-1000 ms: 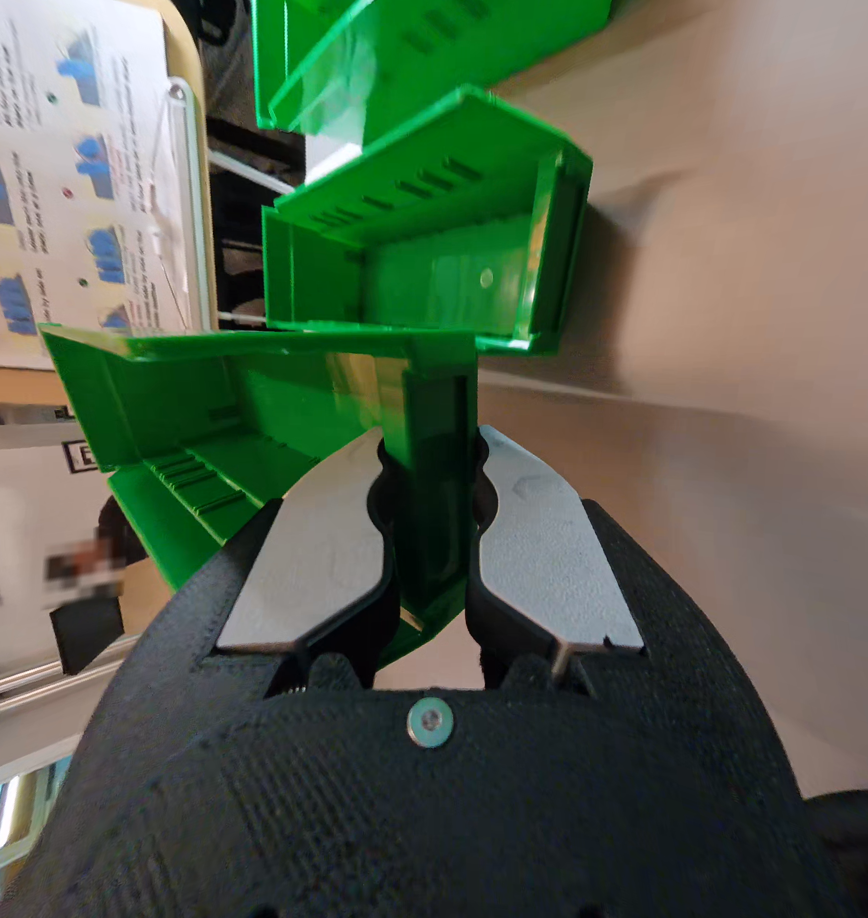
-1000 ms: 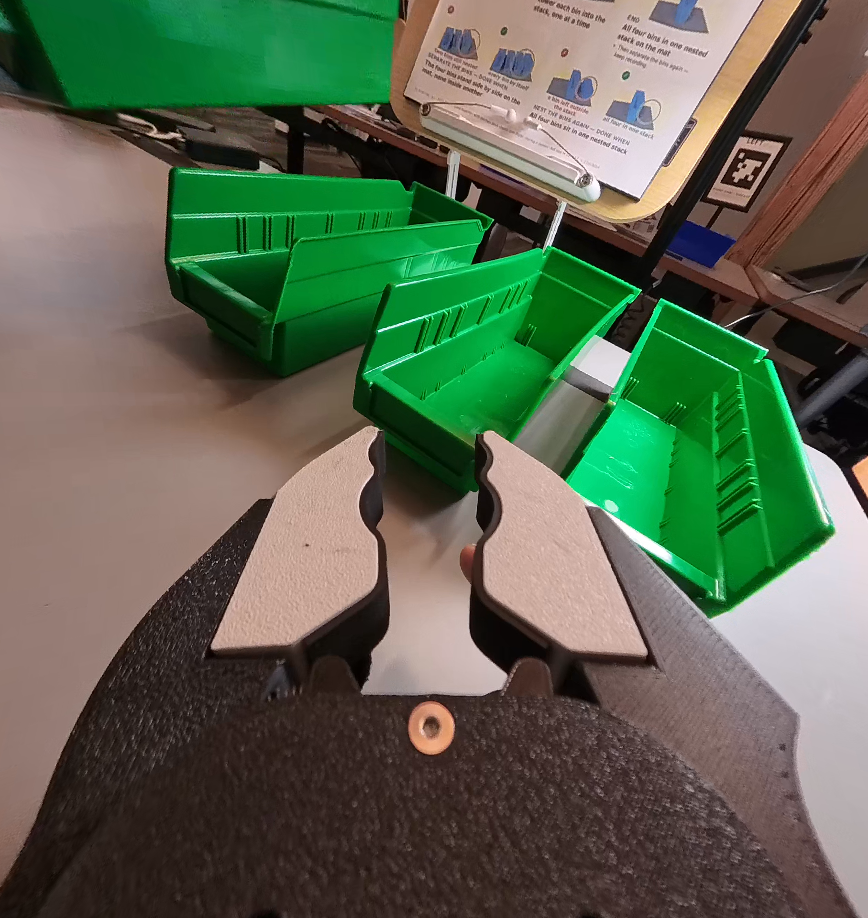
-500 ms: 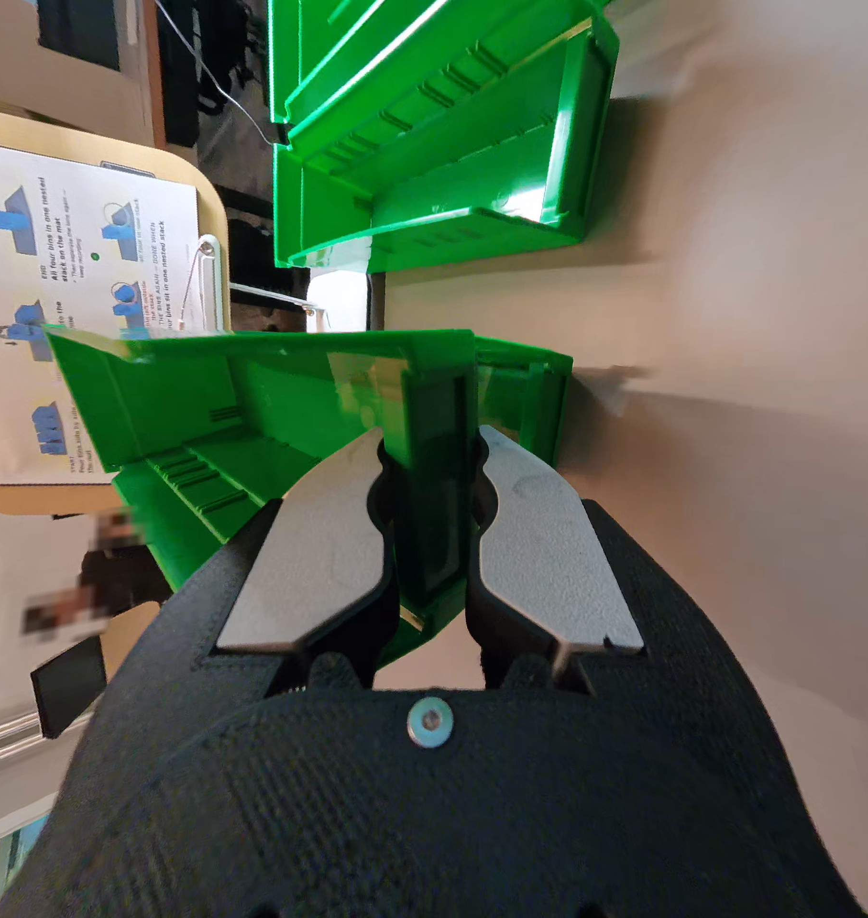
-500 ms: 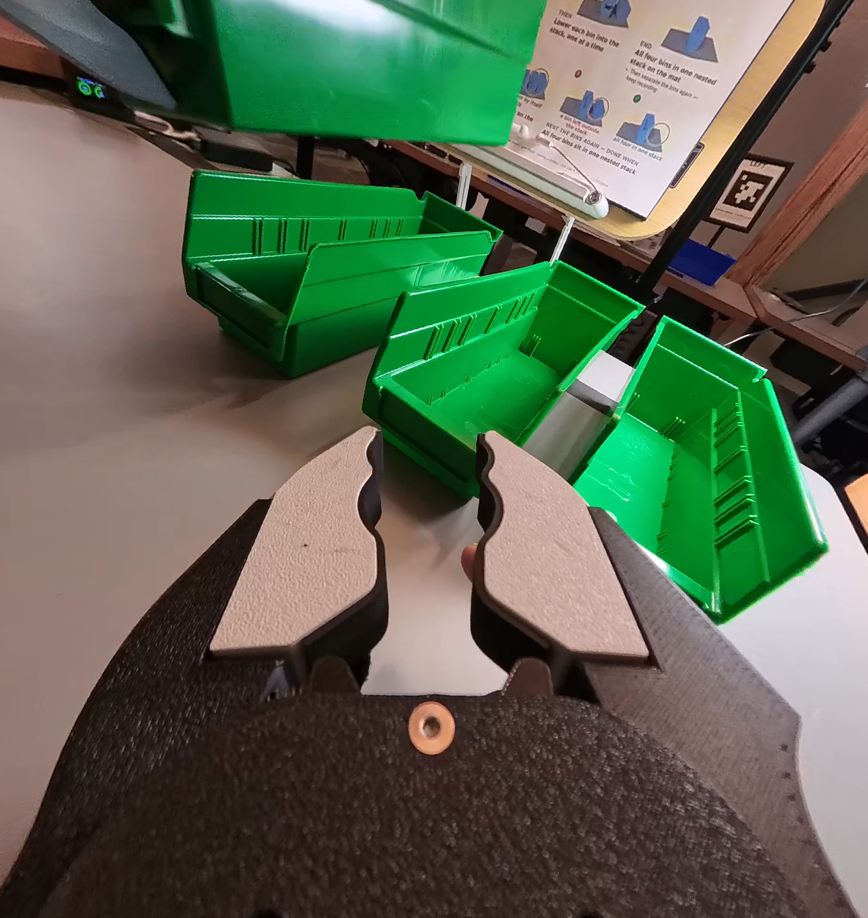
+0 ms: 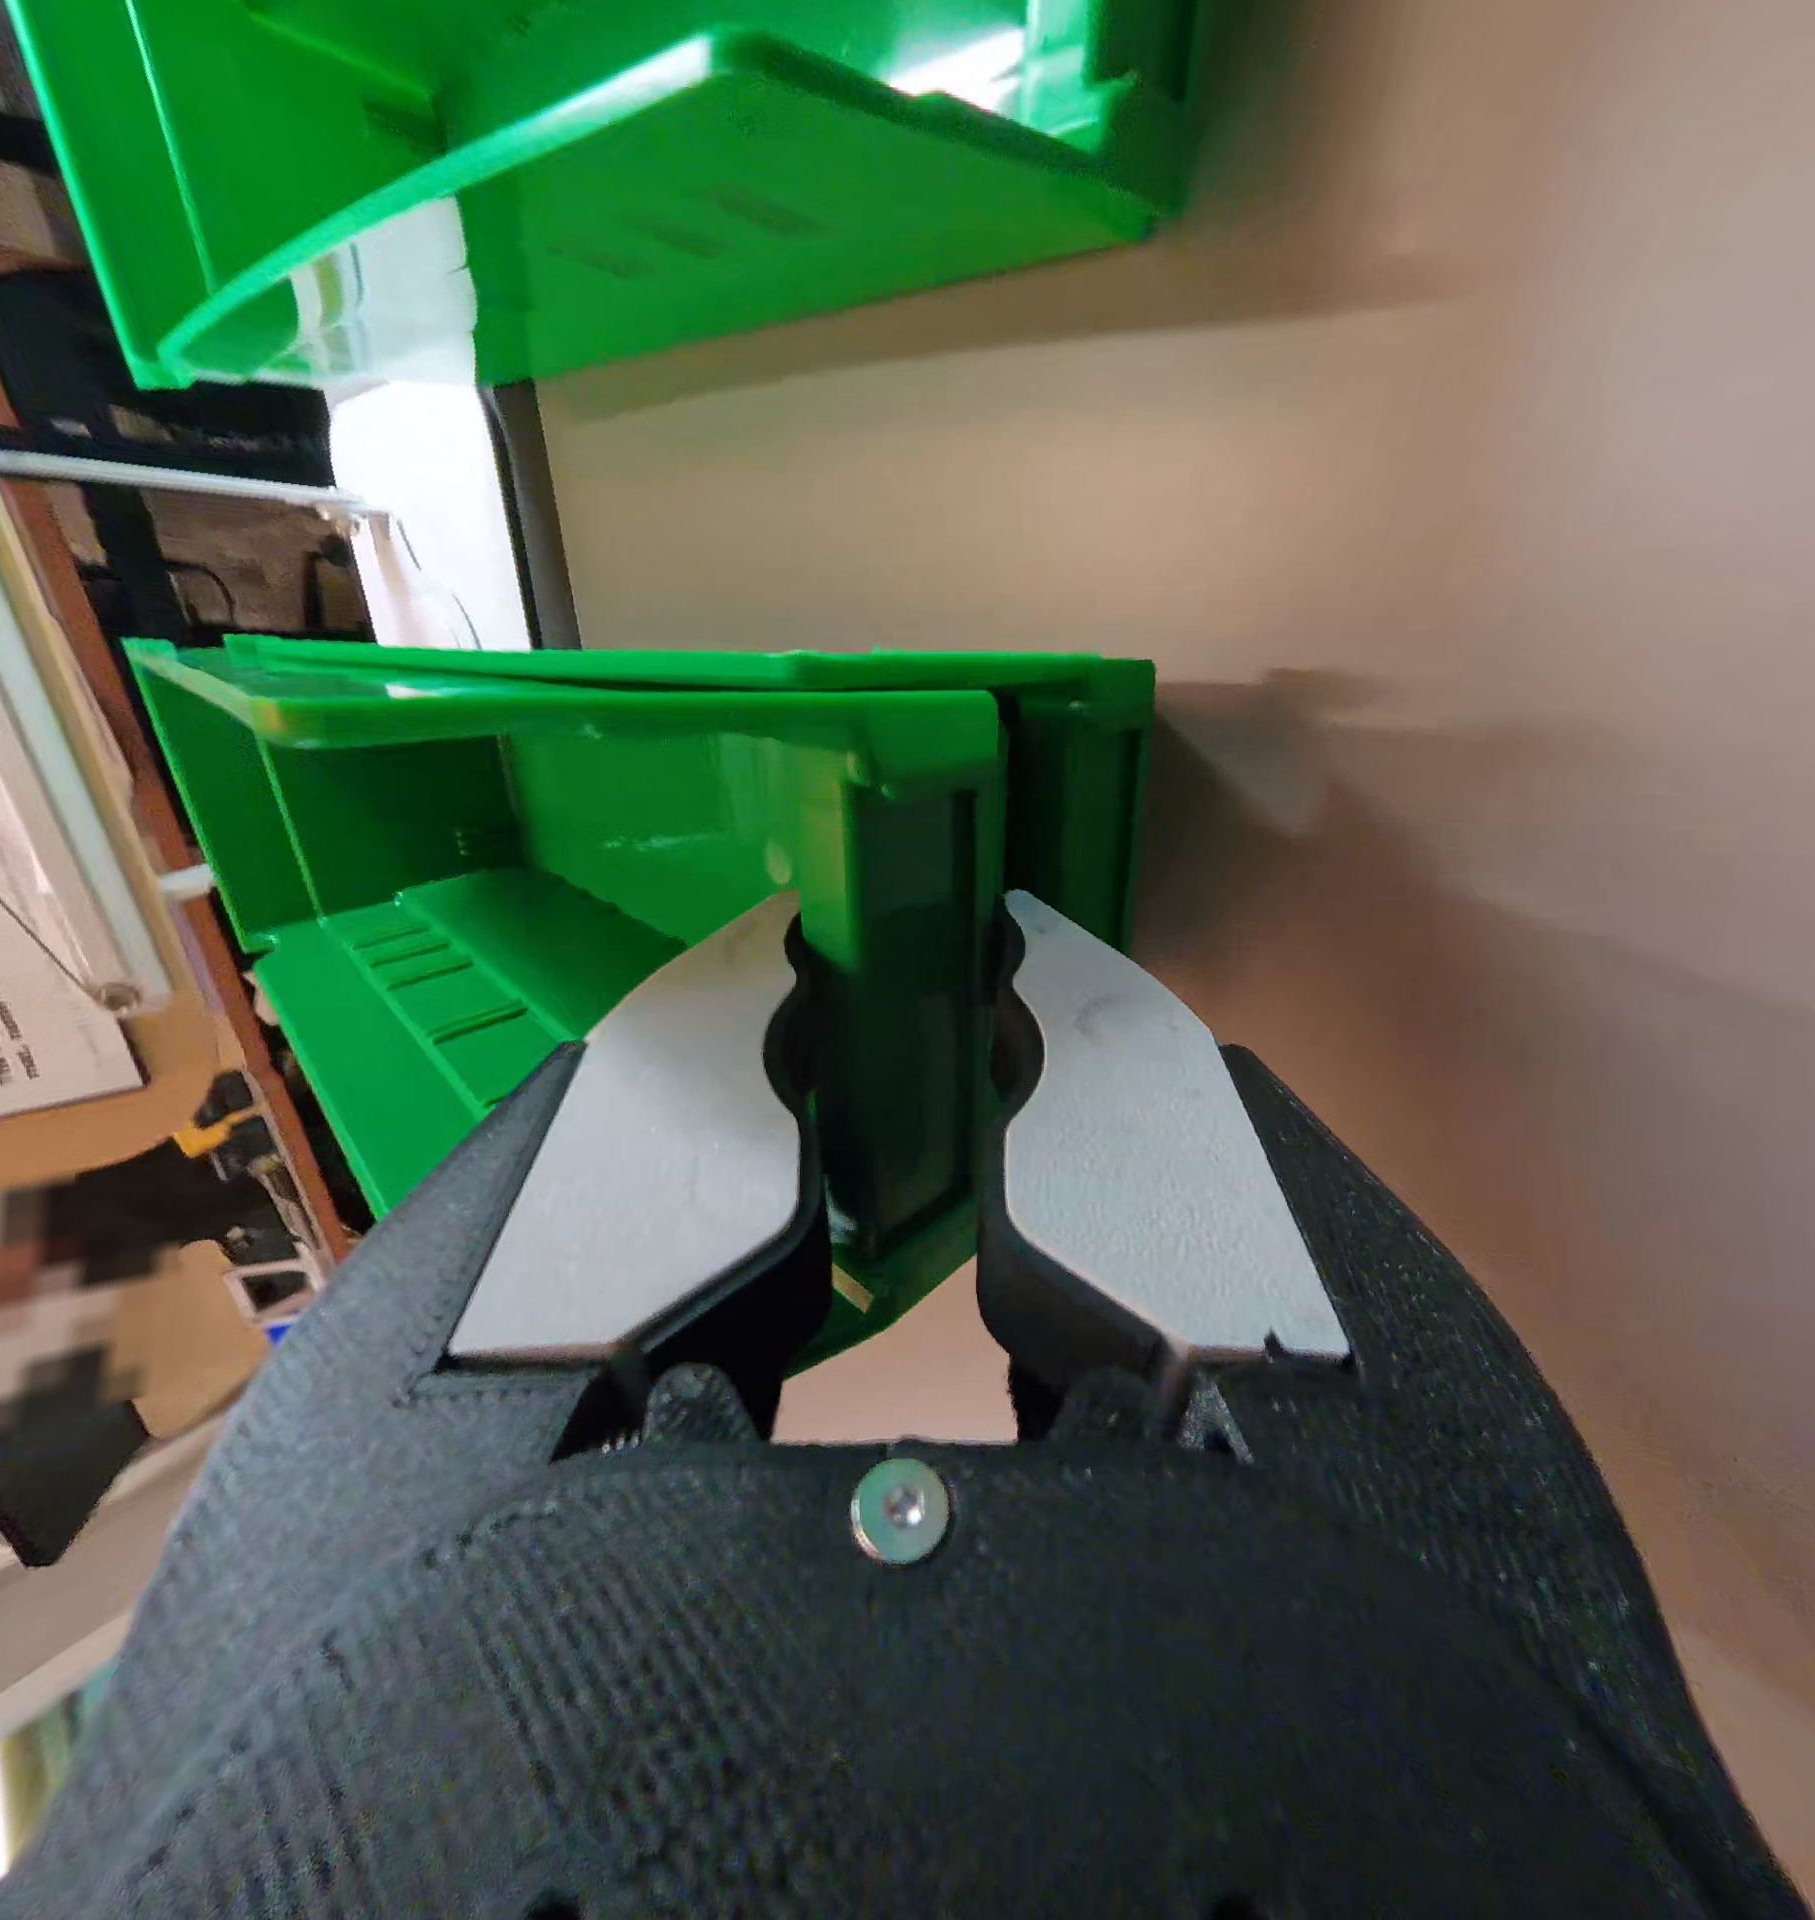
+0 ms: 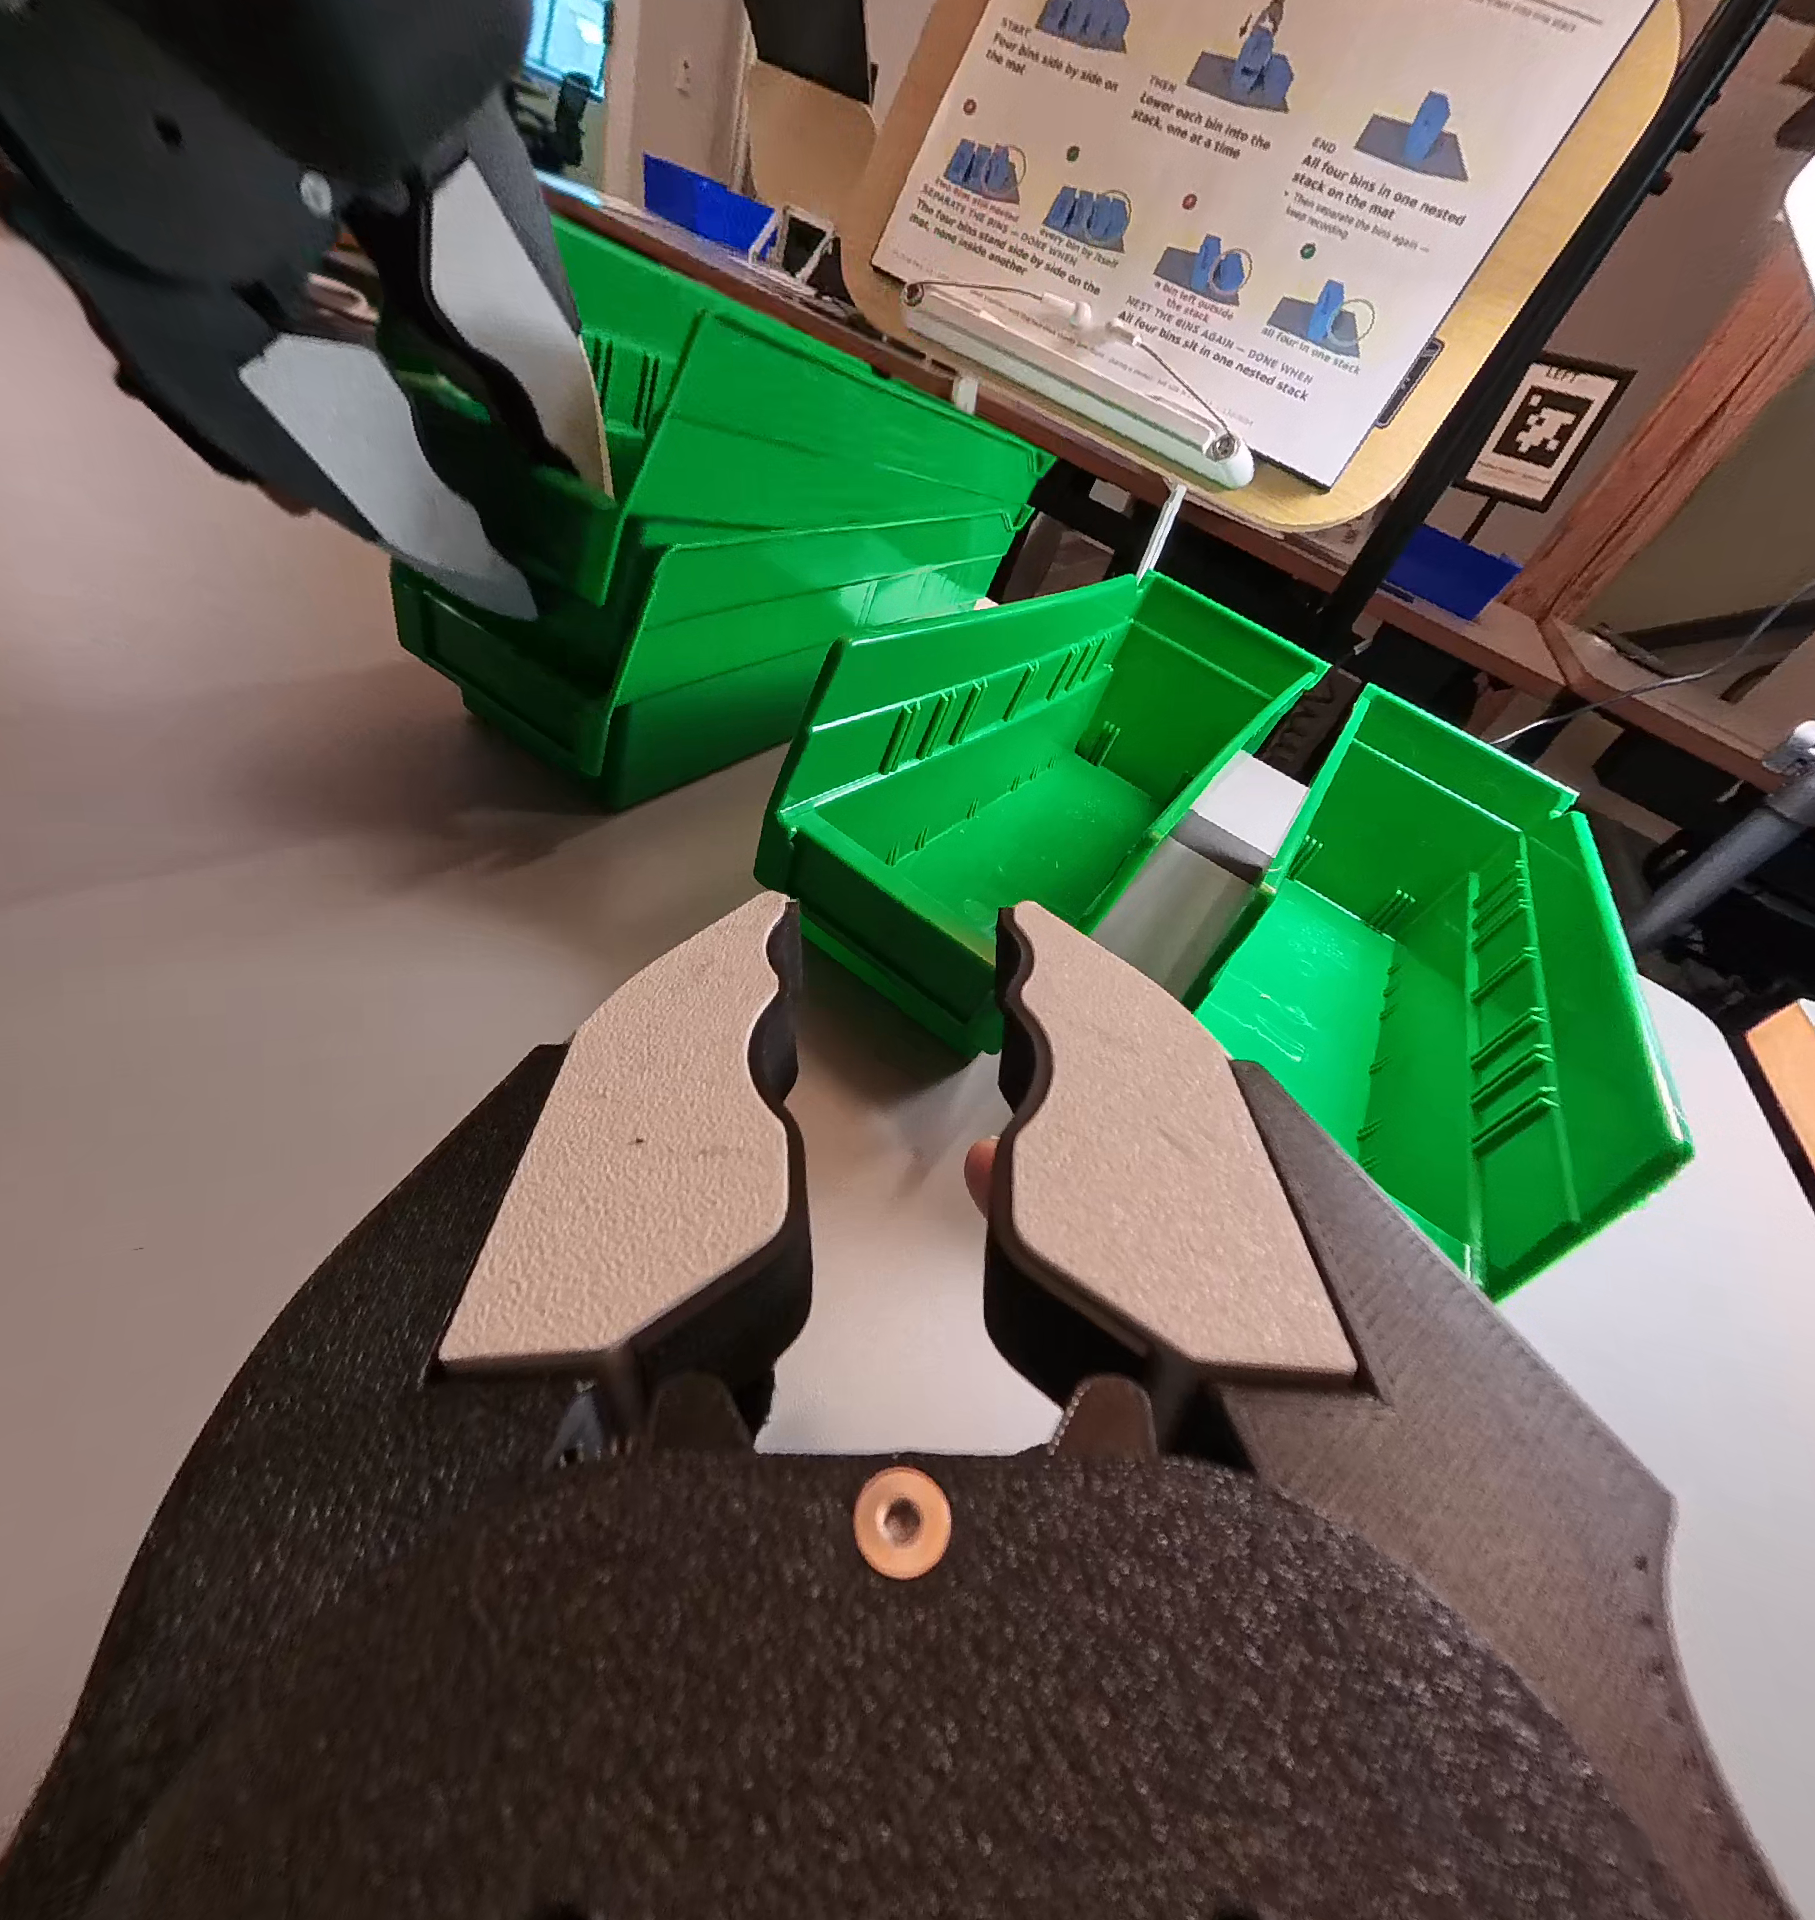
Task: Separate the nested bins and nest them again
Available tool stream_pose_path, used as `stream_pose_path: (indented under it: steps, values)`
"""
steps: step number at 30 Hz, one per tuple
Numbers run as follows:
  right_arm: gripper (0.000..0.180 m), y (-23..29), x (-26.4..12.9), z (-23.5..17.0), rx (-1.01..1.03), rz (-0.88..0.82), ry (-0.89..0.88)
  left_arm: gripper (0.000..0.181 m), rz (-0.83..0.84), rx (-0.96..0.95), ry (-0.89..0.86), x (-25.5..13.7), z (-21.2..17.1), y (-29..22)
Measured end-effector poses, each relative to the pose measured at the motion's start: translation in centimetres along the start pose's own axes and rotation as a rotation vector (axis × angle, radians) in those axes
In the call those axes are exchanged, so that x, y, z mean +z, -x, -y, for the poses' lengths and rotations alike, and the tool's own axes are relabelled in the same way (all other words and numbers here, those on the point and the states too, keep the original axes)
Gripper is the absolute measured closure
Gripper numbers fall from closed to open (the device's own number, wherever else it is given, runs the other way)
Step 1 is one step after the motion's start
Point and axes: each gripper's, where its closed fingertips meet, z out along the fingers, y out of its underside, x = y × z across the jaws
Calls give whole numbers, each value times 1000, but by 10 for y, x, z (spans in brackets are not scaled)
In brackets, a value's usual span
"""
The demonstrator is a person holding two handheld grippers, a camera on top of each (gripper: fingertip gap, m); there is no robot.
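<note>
The held bin (image 6: 778,436) sits tilted in the bin stack (image 6: 695,665) on the worktop (image 6: 207,1039), its long axis running away from the left gripper (image 5: 898,997), whose fingers (image 5: 674,1122) are clamped on its front lip. That gripper hides the near end of the bin in the right wrist view. Beside the stack lie a middle bin (image 6: 986,831) and a far bin (image 6: 1454,1018), separate. The right gripper (image 6: 898,1029) has its fingers apart, holding nothing.

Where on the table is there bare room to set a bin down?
Free: the table left of the right gripper, in front of the stack. Crowded: the far right, where two single bins sit close together.
</note>
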Motion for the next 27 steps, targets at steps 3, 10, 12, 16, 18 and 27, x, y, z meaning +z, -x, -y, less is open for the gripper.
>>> stream_pose_path:
  steps: [3,10,12,16,18,27]
  values:
    - [144,0,0,-1,-7,-2,4,141,62,70,-63,4,0,-4]
    - [144,-1,2,-6,-3,-9,30,125,120,-200,-453,-64,18,-9]
    - [143,-3,3,-9,-11,-19,48,126,108,-328,-576,-86,13,-13]
    - [140,-20,5,-25,-28,-95,135,129,34,-613,-760,-109,-18,-33]
    - [135,-41,7,-35,-111,-174,201,130,-8,-730,-791,-109,-41,-45]
    - [110,-80,20,-88,-627,118,640,131,-3,-1044,-769,-81,-121,-52]
